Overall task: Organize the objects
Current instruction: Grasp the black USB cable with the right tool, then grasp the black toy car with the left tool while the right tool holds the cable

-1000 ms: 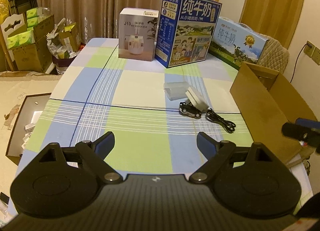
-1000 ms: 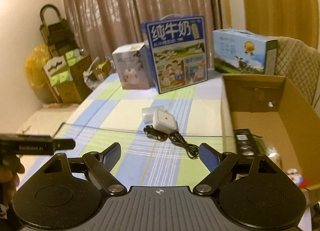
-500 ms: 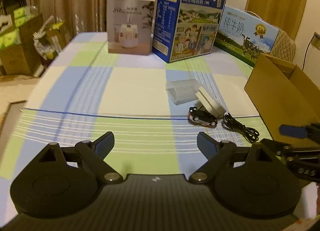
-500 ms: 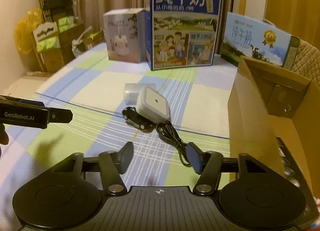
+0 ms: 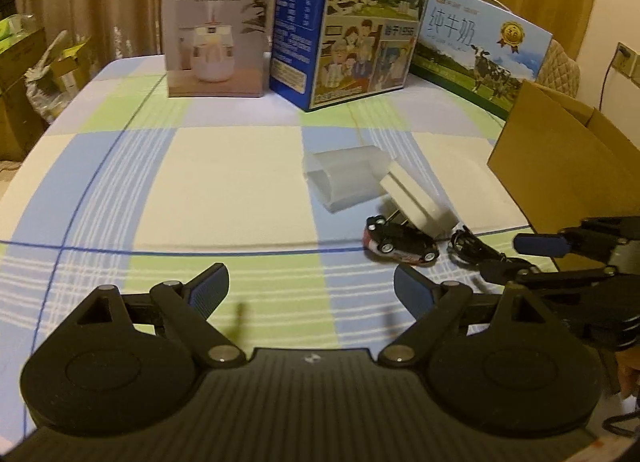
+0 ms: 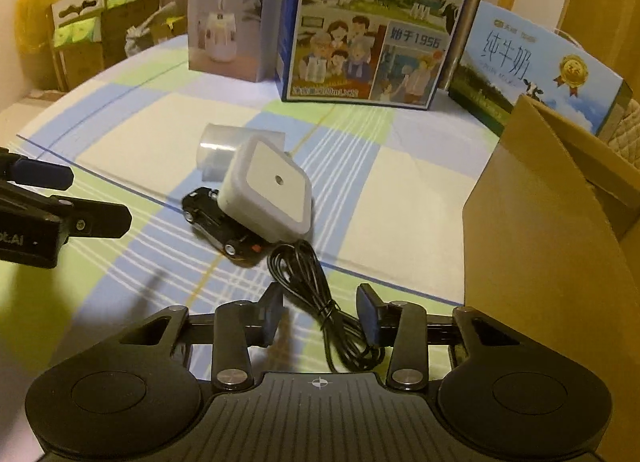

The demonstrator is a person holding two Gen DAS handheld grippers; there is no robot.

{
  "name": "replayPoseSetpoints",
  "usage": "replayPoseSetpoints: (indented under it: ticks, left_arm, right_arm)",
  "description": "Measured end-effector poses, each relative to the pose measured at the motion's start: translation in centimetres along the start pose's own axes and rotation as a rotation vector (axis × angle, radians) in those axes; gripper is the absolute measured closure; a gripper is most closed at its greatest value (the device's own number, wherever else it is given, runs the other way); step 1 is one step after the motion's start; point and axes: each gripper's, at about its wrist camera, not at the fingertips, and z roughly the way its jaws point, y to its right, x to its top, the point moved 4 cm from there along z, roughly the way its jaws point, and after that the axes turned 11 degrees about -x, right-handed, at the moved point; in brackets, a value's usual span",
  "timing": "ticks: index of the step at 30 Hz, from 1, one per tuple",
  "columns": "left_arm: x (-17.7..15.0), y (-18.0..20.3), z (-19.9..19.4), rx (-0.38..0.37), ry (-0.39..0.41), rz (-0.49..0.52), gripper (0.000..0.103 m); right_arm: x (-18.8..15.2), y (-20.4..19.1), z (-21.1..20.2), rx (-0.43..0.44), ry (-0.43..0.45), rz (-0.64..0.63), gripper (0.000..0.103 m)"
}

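A small black and red toy car (image 5: 400, 244) (image 6: 218, 223) lies mid-table, touching a white square plug-in light (image 5: 416, 201) (image 6: 268, 189) that leans on it. Behind them lies a clear plastic case (image 5: 348, 175) (image 6: 224, 145). A coiled black cable (image 5: 476, 250) (image 6: 316, 282) trails toward me. My right gripper (image 6: 320, 312) (image 5: 520, 258) hangs low over the cable, jaws closing, the cable between them; the pads are not pressing on it. My left gripper (image 5: 312, 286) (image 6: 40, 197) is open and empty, left of the car.
An open cardboard box (image 5: 560, 165) (image 6: 552, 221) stands at the table's right edge. A white humidifier box (image 5: 216, 29), a blue milk carton box (image 5: 352, 21) and a flat milk box (image 5: 480, 49) line the far side. Cartons are stacked on the floor at left.
Both grippers have come forward and down toward the car, light and cable. The right jaws have narrowed from wide open to partly closed around the cable. The left jaws kept their width.
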Motion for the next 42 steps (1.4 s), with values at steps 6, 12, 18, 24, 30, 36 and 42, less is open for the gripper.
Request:
replayPoseSetpoints:
  ticks: [6,12,18,24,30,36,42]
  left_arm:
    - [0.0,0.2,0.9,-0.029,-0.017,0.013,0.016]
    - [0.1,0.8,1.2,-0.04,-0.018,0.062,0.016]
    - [0.0,1.8,2.0,-0.061,-0.025,0.119,0.016]
    - [0.2,3.3,3.5,-0.076,-0.022,0.171,0.016]
    - [0.2,4.2,5.1,-0.067,-0.023,0.194,0.016]
    - [0.3,4.8,6.4,-0.062,-0.024,0.163,0.016]
    - [0.8,4.9,7.4,-0.054,-0.019,0.145,0.018]
  right_arm:
    - [0.2,0.0,1.2,0.005,-0.034,0.01,0.092]
    - [1.2,0.4,1.7,0.17,-0.059,0.156,0.092]
    - [1.7,1.5,1.8,0.241,-0.084,0.288,0.092]
    - [1.8,3.8,1.4,0.176,-0.094,0.389,0.092]
    - [2.1,4.9,0.9,0.151,-0.083,0.401,0.092]
    - [2.0,4.7,1.1,0.126,-0.088,0.374,0.092]
    - [2.0,4.6,1.1,0.116,-0.089,0.367,0.092]
